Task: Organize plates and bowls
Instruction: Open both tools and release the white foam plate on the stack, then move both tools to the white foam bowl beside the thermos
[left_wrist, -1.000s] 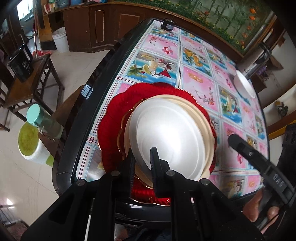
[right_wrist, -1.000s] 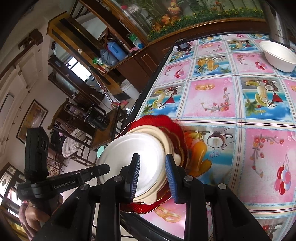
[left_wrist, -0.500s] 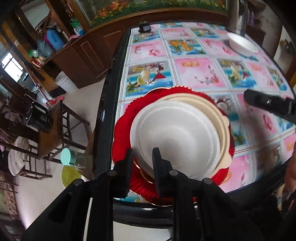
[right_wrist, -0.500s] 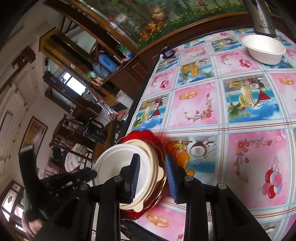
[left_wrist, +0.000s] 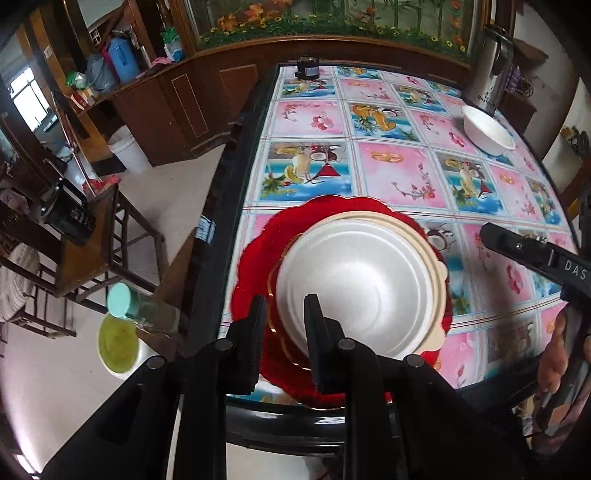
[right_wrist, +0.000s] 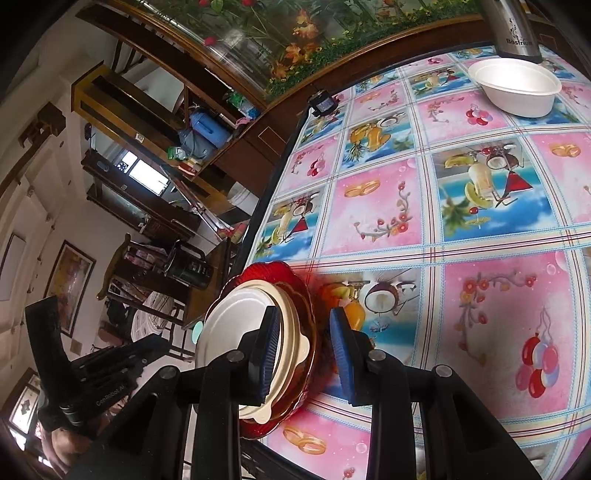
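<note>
A stack of plates sits at the table's near left corner: a white plate (left_wrist: 354, 288) on a cream plate (left_wrist: 439, 273) on a red scalloped plate (left_wrist: 258, 258). My left gripper (left_wrist: 284, 306) is open, its fingers straddling the white plate's near rim. My right gripper (right_wrist: 304, 325) is open and empty, just right of the stack (right_wrist: 236, 325), one finger in front of its edge. A white bowl (left_wrist: 487, 131) stands at the far right of the table; it also shows in the right wrist view (right_wrist: 517, 88).
A steel kettle (left_wrist: 491, 70) stands behind the bowl. A small black device (left_wrist: 307, 68) sits at the far table edge. The fruit-patterned tablecloth (left_wrist: 399, 177) covers the table. A wooden chair (left_wrist: 92, 236) and a green-lidded bottle (left_wrist: 125, 299) are left of the table.
The left gripper's view has swung so the table lies straighter ahead, its fingers still at the white plate's rim. The right gripper has drawn back rightward off the stack.
</note>
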